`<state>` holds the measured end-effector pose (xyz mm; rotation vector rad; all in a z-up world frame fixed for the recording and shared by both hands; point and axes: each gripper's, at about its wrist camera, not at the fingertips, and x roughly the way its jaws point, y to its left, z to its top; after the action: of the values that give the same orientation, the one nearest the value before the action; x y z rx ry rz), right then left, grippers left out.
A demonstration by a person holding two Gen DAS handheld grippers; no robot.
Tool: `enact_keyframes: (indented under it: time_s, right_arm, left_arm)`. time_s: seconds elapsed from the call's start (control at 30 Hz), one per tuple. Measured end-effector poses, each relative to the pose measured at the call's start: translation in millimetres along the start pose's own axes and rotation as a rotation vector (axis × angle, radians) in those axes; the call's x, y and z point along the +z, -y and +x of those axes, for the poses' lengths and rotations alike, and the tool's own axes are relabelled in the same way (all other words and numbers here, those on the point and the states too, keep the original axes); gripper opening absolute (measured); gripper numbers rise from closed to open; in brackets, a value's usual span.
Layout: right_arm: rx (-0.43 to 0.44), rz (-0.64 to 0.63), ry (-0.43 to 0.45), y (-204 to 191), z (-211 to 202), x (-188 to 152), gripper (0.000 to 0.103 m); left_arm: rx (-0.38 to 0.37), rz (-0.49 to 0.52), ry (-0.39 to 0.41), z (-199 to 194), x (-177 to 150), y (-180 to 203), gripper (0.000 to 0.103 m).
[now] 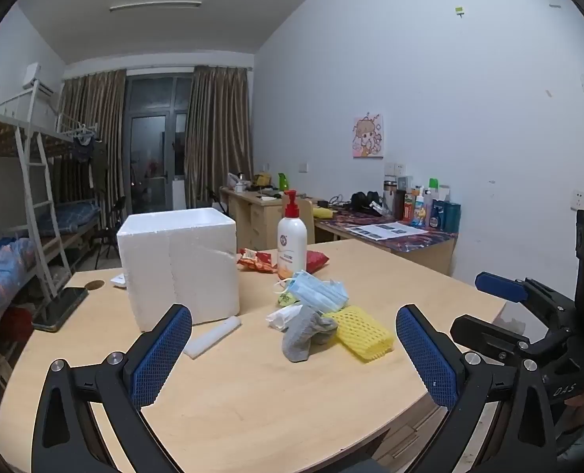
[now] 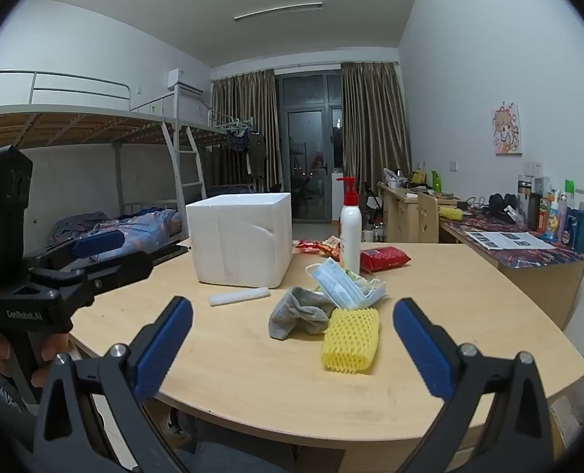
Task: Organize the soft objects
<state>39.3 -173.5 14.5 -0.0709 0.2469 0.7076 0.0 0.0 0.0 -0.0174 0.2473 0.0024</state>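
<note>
While both tools hover over the near edge of the round wooden table, the left gripper has its blue pads spread wide with nothing between them, and the right gripper is spread just as wide and equally empty. A hand grips the left tool's handle at the left of the right wrist view. Just beyond the fingertips lies the soft pile: a yellow foam net nearest, touching a crumpled grey sock to its left, with blue face masks heaped behind them. Left of the pile lies a small white foam strip, close against the white foam box. Farther back stands a pump bottle with red snack packets around its base. A phone rests at the table's left edge.
</note>
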Motion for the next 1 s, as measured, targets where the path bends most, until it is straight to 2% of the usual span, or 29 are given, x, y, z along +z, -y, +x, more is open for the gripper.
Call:
enact_keyframes:
  time_s: [0.13,0.23,0.33,0.83,1.0]
  right_arm:
    - [0.003,-0.004,0.003,-1.4,-1.1,-1.8,0.103]
    - [0.007,-0.004,0.002,-3.0,-1.2,-3.1,0.103]
    - [0.005,0.000,0.000,0.5,-0.3,0.7,0.103]
    - [0.013,0.006,0.027,-0.1,-6.6,0.5,0.103]
    - [0.011,0.008,0.030,1.1,-7.3,0.3,0.103]
  left_arm:
    - [0.028,0.011,0.004,-0.4,-0.6,1.7,0.103]
    - [0.007,0.032,0.022,-2.7,0.9,7.1,0.103]
    - [-0.011,0.009,0.029,-4.1,1.1,2.6,0.103]
    - [0.000,-0.050,0.025,-1.4,-2.0,-9.5,0.103]
    - [0.010,-0.041,0.028,-3.3,-1.8,-7.2,0.103]
